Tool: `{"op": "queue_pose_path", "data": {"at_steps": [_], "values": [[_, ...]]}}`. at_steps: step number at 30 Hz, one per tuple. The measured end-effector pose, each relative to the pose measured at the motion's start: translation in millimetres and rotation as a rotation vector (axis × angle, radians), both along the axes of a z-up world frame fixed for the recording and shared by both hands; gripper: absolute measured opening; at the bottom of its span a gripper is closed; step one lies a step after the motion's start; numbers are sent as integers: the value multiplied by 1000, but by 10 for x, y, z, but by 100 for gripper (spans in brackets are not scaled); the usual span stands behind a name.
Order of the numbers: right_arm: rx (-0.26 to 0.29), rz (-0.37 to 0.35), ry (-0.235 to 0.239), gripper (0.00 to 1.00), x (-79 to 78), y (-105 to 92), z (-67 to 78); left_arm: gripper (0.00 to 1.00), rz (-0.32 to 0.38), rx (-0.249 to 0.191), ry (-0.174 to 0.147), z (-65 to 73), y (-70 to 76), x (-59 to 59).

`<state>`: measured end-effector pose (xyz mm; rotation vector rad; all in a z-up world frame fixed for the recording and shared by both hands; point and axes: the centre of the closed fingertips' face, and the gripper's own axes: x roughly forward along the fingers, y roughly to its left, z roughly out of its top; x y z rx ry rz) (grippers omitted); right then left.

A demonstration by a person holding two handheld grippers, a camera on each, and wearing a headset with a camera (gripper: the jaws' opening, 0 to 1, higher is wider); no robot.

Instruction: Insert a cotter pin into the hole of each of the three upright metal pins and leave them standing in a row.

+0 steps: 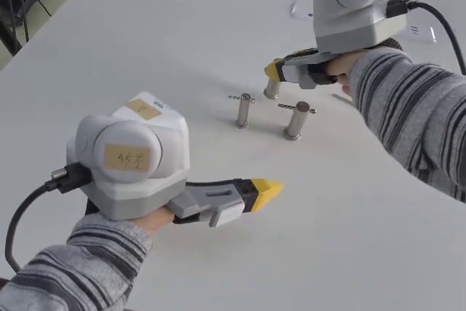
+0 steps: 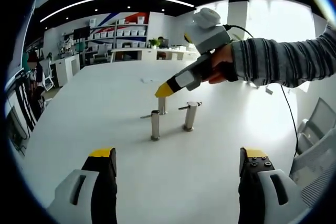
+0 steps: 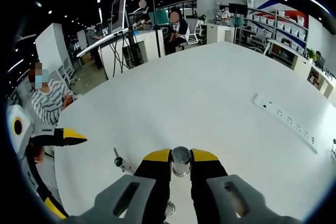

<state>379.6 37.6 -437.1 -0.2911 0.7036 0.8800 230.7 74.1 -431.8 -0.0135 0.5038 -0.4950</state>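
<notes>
Three metal pins (image 1: 243, 114) upright, clustered on table (image 1: 145, 34), well in from its left edge. Two nearer ones carry cotter pins (image 1: 297, 108) through tops. Far pin (image 3: 181, 162) clamped between jaws of right hand-held gripper (image 1: 273, 71). Left hand-held gripper (image 2: 178, 153) hovers short of pins, jaws wide apart.

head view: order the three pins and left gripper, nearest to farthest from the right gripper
1. Rear pin, at the right gripper tips.
2. Left front pin, right front pin: too close to call.
3. Left gripper, bottom left.
</notes>
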Motion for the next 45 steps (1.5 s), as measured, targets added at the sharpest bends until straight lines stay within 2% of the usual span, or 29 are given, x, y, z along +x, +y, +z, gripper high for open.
{"op": "queue_pose_path", "data": {"at_steps": [9,12,14,19,24,35,45], "values": [[-31,-88,6,8,-43,-467,-46,97,-3,6,-11,37,-4,-7],[-48,-106,-8,8,-77,-606,-52,97,-7,8,-10,43,-12,-23],[-62,-121,-8,8,-38,-705,-65,97,-7,8,-9,47,-13,-31],[-82,-137,-5,8,-81,-918,-99,96,-1,8,-6,44,0,-36],[-98,-146,-2,8,-208,-1057,-109,96,2,8,-5,48,6,-56],[-97,-158,7,8,-494,-1184,-77,96,4,12,-4,59,13,-105],[-91,-119,13,8,-749,-1109,-57,96,6,17,-11,90,15,-126]]}}
